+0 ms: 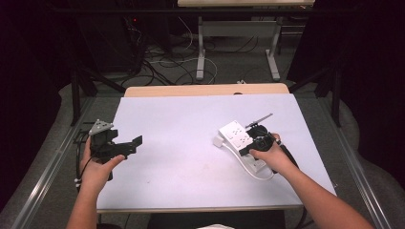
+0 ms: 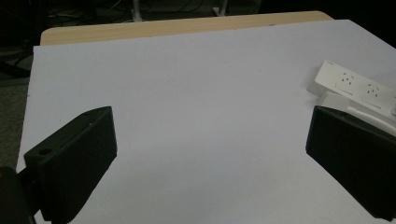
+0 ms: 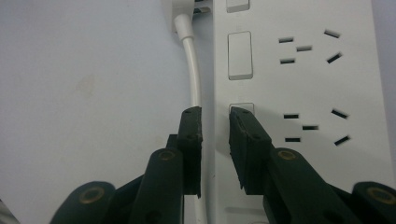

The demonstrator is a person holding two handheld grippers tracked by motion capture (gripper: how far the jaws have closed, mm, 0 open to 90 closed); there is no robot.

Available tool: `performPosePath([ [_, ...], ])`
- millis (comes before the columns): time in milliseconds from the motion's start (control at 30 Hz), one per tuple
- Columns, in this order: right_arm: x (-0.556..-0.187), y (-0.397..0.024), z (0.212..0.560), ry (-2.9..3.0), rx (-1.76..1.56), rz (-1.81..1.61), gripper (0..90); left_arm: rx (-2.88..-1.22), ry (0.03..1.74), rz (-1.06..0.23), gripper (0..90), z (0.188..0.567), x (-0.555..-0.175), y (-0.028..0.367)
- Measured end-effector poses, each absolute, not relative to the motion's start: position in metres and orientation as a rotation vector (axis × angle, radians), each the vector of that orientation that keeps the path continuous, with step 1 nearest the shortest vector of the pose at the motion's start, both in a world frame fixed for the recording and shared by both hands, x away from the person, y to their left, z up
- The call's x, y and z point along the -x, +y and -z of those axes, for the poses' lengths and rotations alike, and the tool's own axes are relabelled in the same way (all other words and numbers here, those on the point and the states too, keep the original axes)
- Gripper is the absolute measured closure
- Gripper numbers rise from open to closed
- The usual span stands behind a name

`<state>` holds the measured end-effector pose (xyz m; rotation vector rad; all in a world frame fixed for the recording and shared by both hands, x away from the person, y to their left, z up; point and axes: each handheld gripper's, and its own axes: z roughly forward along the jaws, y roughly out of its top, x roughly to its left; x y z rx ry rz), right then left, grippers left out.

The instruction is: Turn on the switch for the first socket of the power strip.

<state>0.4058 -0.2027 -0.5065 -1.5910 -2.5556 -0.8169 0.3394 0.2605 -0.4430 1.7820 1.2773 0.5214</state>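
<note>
A white power strip (image 1: 237,132) lies on the right part of the white table cover (image 1: 191,143), with its white cable (image 3: 192,70) looping along its side to a plug (image 3: 180,9). My right gripper (image 3: 215,116) points down onto the strip (image 3: 303,84). Its jaws are open by a narrow gap over the strip's cable-side edge. One fingertip (image 3: 243,121) lies over a rocker switch, the other over the cable. My left gripper (image 1: 130,145) hovers at the table's left edge. Its jaws are wide open with nothing between them (image 2: 210,135), and the strip (image 2: 355,86) shows far off.
The table's wooden far edge (image 1: 205,89) borders the cover. Beyond it stand the legs of another desk (image 1: 200,52) and loose floor cables (image 1: 167,64). Metal rails (image 1: 52,167) run along both sides of the table.
</note>
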Motion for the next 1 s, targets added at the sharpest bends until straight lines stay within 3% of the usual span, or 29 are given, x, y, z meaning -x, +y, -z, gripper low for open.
performPosePath([
  [767, -0.401, -0.184, 0.48, -2.692, 1.372, 1.104, 45.7, -1.771, 1.277, -0.523, 1.9, 0.441, -0.338, 0.262],
  [900, -0.399, -0.182, 0.474, -2.735, 1.365, 1.147, 39.3, -1.771, 1.276, -0.521, 1.9, 0.441, -0.338, 0.262],
  [1000, -0.397, -0.18, 0.47, -2.758, 1.354, 1.192, 28.9, -1.771, 1.275, -0.522, 1.9, 0.442, -0.339, 0.262],
])
